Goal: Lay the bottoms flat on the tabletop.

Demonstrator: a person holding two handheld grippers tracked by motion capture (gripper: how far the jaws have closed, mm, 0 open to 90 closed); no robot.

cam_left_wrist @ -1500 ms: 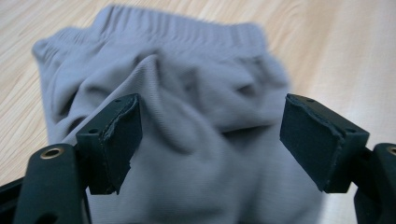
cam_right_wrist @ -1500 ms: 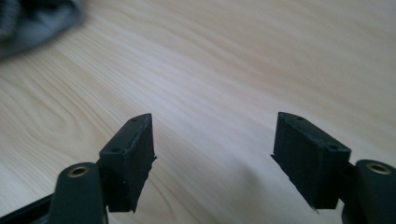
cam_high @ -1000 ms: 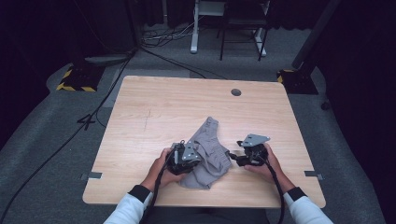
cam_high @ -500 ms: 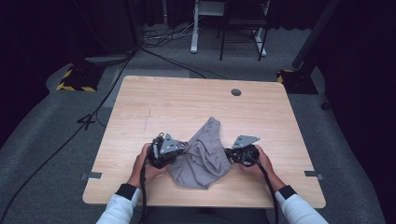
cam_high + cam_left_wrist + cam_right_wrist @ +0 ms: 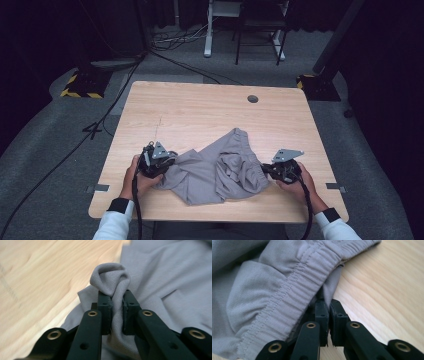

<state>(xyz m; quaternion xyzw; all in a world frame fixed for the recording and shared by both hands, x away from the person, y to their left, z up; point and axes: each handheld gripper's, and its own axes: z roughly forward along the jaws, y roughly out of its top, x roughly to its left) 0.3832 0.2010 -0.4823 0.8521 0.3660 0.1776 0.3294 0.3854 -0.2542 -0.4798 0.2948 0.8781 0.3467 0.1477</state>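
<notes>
No readable text, label or number anywhere.

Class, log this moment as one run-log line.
left tool: shut on grey shorts | right tool: shut on grey shorts | shorts on table

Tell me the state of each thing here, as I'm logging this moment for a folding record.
Grey shorts: lying rumpled on the table, partly spread, pinched at both sides.
Left gripper: shut on a bunched fold of the shorts.
Right gripper: shut on the fabric just under the elastic waistband.
Table: wooden top, bare beyond the shorts.
</notes>
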